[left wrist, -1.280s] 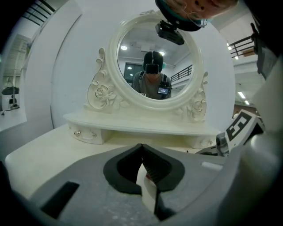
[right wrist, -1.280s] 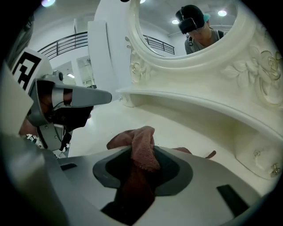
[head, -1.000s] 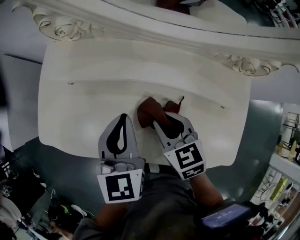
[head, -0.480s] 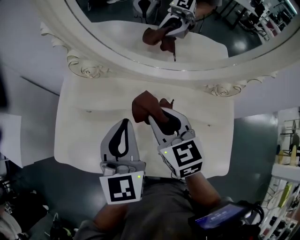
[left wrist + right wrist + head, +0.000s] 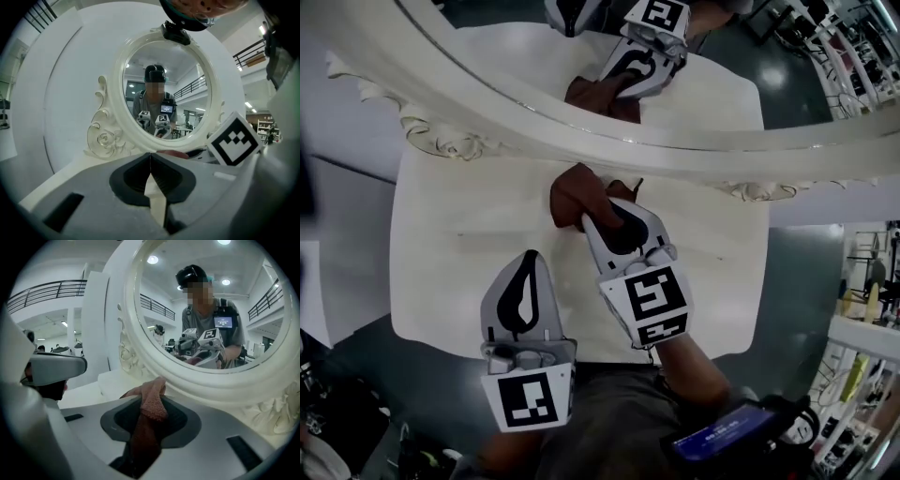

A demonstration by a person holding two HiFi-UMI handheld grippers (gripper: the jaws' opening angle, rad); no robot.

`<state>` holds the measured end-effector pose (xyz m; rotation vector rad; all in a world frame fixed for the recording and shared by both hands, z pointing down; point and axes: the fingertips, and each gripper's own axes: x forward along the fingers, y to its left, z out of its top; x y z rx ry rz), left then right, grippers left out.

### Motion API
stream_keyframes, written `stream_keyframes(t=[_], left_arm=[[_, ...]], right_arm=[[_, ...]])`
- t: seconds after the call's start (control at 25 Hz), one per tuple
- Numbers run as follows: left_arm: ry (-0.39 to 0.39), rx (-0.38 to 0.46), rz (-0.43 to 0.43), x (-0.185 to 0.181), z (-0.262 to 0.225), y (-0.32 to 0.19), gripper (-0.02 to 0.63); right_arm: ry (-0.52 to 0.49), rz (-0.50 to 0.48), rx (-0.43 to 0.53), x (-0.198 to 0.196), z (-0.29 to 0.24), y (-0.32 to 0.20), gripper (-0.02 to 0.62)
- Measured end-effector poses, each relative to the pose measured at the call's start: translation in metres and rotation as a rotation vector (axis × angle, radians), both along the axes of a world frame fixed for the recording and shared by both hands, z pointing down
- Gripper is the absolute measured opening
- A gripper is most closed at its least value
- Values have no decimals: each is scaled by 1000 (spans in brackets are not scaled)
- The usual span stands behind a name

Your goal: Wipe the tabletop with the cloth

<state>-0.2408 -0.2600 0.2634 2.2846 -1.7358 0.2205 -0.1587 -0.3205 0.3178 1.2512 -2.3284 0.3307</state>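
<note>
The brown cloth [image 5: 572,195] is bunched in my right gripper [image 5: 589,221], which is shut on it above the back of the white tabletop [image 5: 459,253], close under the mirror's frame. In the right gripper view the cloth [image 5: 152,404] hangs out between the dark pads, and the right gripper [image 5: 150,411] points at the frame. My left gripper [image 5: 528,256] hovers over the front left of the tabletop, beside the right one, shut with nothing in it. In the left gripper view the left gripper [image 5: 150,158] has its jaws meeting at the tips, and the right gripper's marker cube [image 5: 233,139] shows at the right.
A round mirror with a carved white frame [image 5: 581,122] stands along the table's back edge and reflects both grippers and the cloth. Its carved scroll [image 5: 105,136] rises ahead of the left gripper. Dark floor surrounds the table. Shelves with bottles [image 5: 872,281] are at the right.
My right gripper has carried the cloth away from the table's middle toward the mirror's base. The left gripper has lifted a little. More of the mirror shows in the head view.
</note>
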Motion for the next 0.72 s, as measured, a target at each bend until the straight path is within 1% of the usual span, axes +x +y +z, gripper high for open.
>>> stream_keyframes(t=[0.2, 0.32, 0.48, 0.72], left_arm=[[9, -82, 7, -5, 39, 3, 15], [23, -111, 13, -7, 52, 3, 15], [31, -118, 18, -5, 56, 3, 15], [18, -106, 44, 4, 54, 3, 15]], right_arm=[[52, 37, -84, 1, 39, -10, 112], [78, 47, -98, 1, 46, -13, 112], [76, 51, -101, 1, 48, -13, 112], [72, 49, -99, 6, 49, -11, 110]])
